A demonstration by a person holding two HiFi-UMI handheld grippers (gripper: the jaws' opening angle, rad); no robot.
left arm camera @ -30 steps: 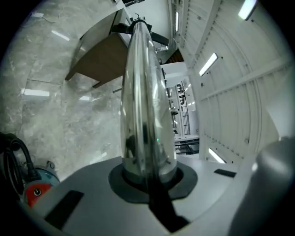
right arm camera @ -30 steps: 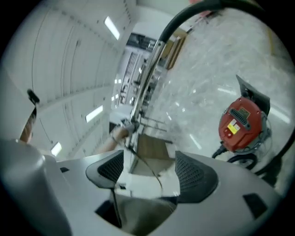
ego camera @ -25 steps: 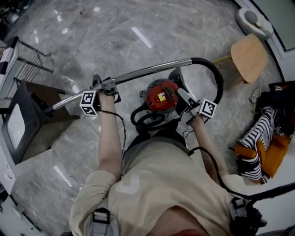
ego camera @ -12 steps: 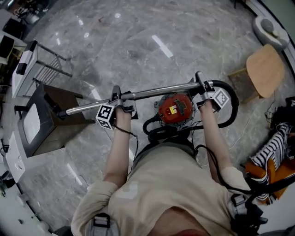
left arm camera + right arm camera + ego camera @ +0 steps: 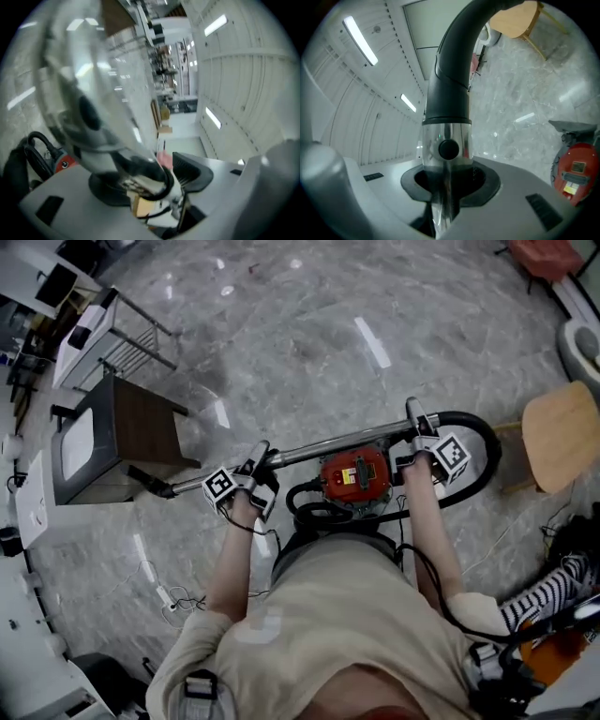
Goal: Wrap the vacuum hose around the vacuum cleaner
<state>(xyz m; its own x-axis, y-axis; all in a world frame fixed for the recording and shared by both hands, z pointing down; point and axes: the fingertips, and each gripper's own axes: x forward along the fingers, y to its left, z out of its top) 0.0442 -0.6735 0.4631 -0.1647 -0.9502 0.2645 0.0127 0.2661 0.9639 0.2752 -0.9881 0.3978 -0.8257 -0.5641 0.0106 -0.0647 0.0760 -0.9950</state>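
Observation:
The red vacuum cleaner (image 5: 356,474) stands on the floor just in front of me, its black hose (image 5: 486,451) arching round its right side. A chrome wand (image 5: 328,444) lies level above it. My right gripper (image 5: 415,423) has just been closing and is shut on the wand (image 5: 447,136) just below the hose cuff (image 5: 454,70). My left gripper (image 5: 259,461) has just been opening. The blurred wand (image 5: 93,93) still runs between its jaws, and the right pad (image 5: 190,171) stands off it.
A dark wooden cabinet (image 5: 141,432) and a white rack (image 5: 112,334) stand at the left. A wooden chair (image 5: 562,437) is at the right, with striped clothes (image 5: 548,592) below it. A white cable (image 5: 173,596) lies on the marble floor at lower left.
My right gripper left the vacuum body, reached the wand's hose end and closed on it. The wand came nearer the vacuum. My left gripper's jaws opened round the wand.

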